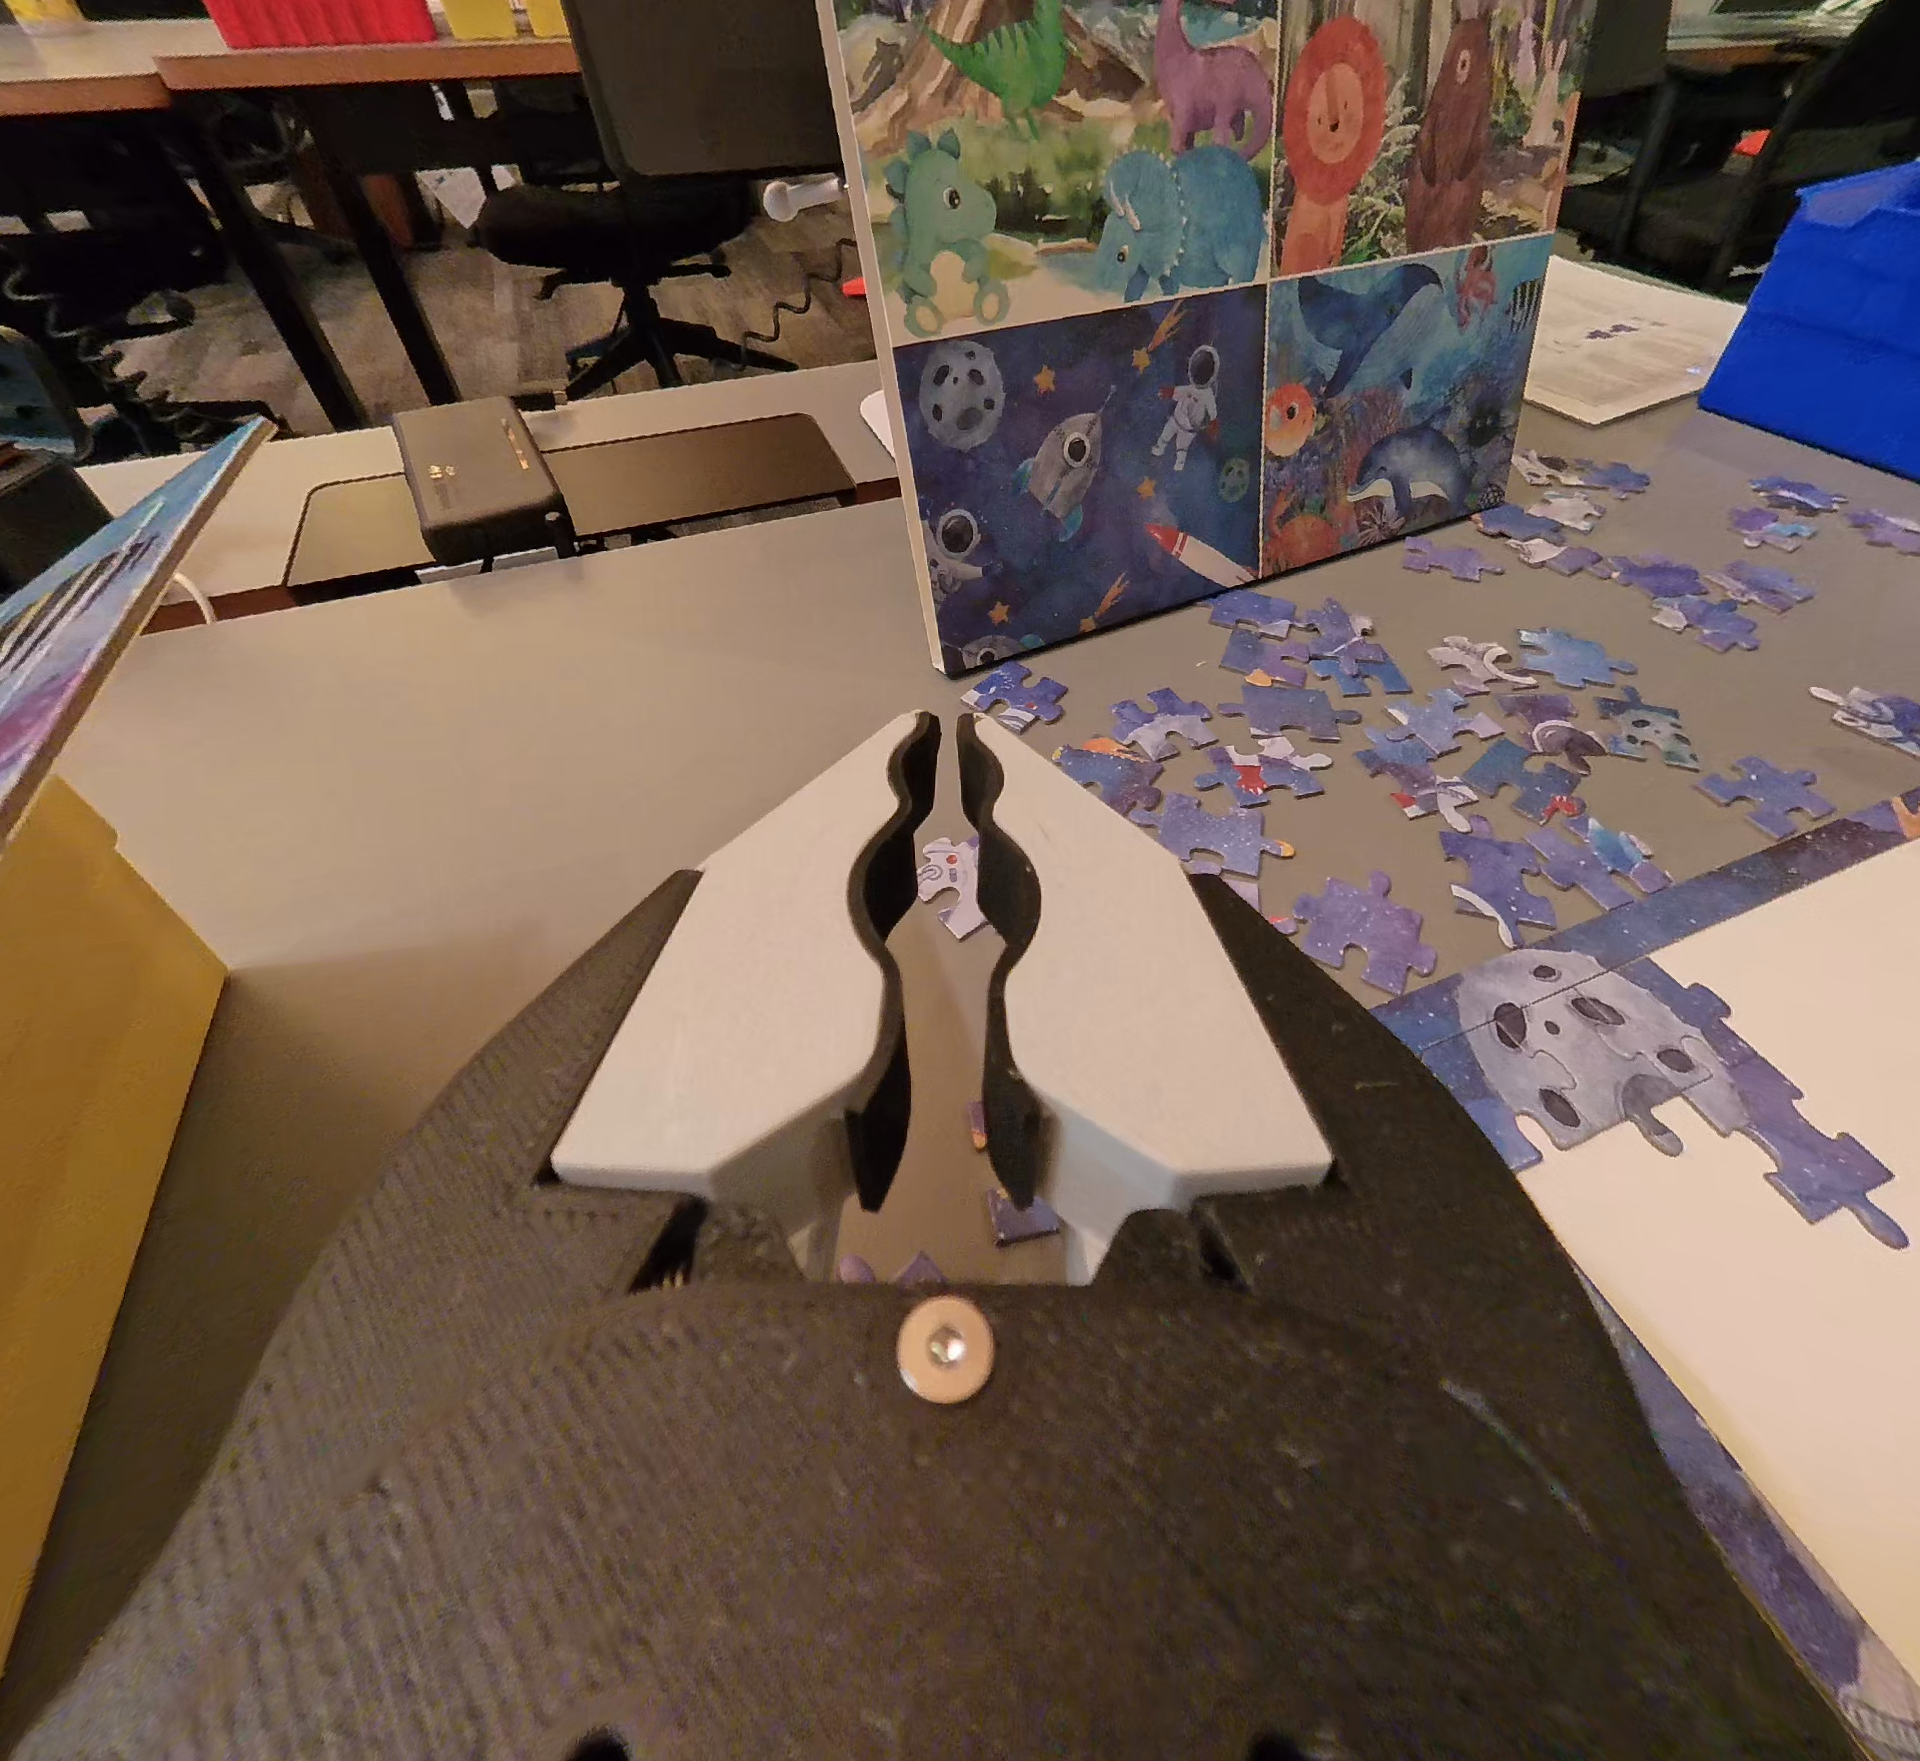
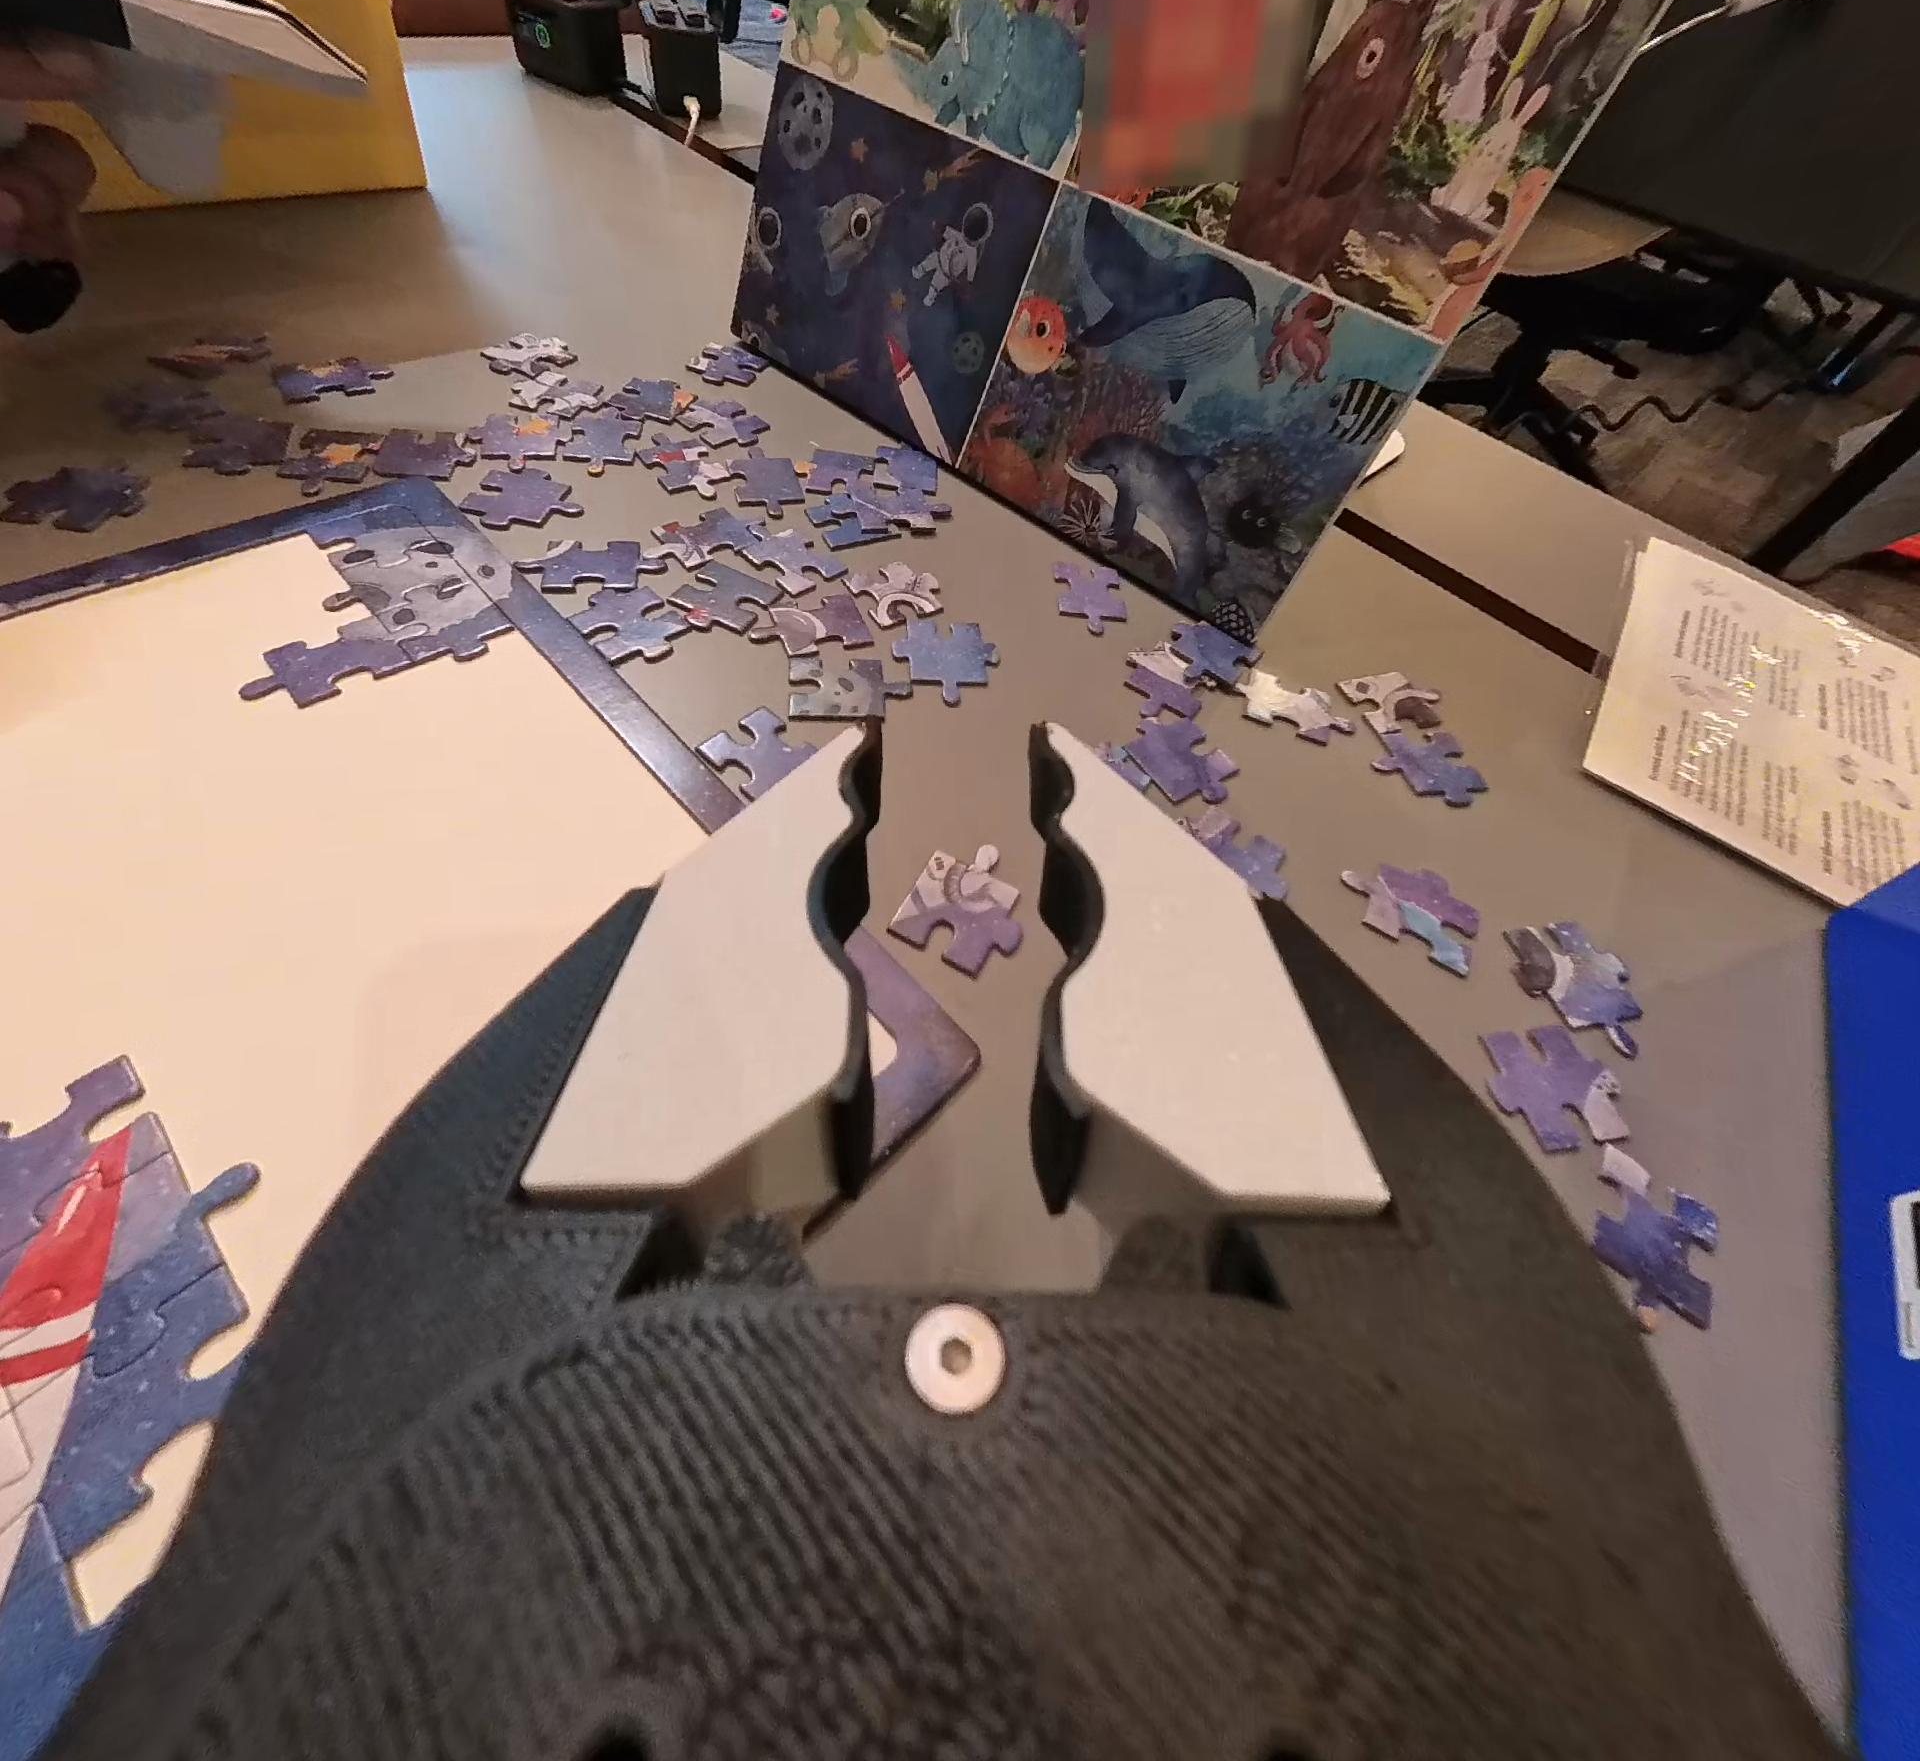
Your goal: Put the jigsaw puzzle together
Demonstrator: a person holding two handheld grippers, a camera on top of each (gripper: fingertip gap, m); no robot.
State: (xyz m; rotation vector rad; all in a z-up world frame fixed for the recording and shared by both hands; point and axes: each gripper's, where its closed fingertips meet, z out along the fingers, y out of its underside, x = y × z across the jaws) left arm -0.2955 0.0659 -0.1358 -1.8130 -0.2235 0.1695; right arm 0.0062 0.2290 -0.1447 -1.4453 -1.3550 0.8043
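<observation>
Left wrist view: left gripper (image 1: 948, 724) is seen above grey table (image 1: 499, 776), tips nearly together, only a thin slit between them, nothing gripped. A pale astronaut puzzle piece (image 1: 951, 883) is seen flat on the table below the fingers, not clamped. Loose blue/purple puzzle pieces (image 1: 1455, 755) are scattered to the right. Puzzle tray (image 1: 1766, 1140), cream base w/ blue rim, is at lower right w/ a moon section (image 1: 1590, 1046) assembled. Illustrated puzzle box (image 1: 1195, 257) is stood upright beyond the pieces. Yellow box (image 1: 73, 1088) is at left edge; blue bin (image 1: 1839, 340) at far right.

Right wrist view: right gripper (image 2: 951, 745) is held open, a clear gap between the fingers, nothing clamped. One purple-and-white puzzle piece (image 2: 961, 911) is lying on the table betw. the fingers, apart from both pads. Tray corner is just left of the fingers; a rocket section (image 2: 73, 1296) is assembled at lower left. A printed sheet (image 2: 1766, 724) is lying at right. Left gripper's state can't be told here.
</observation>
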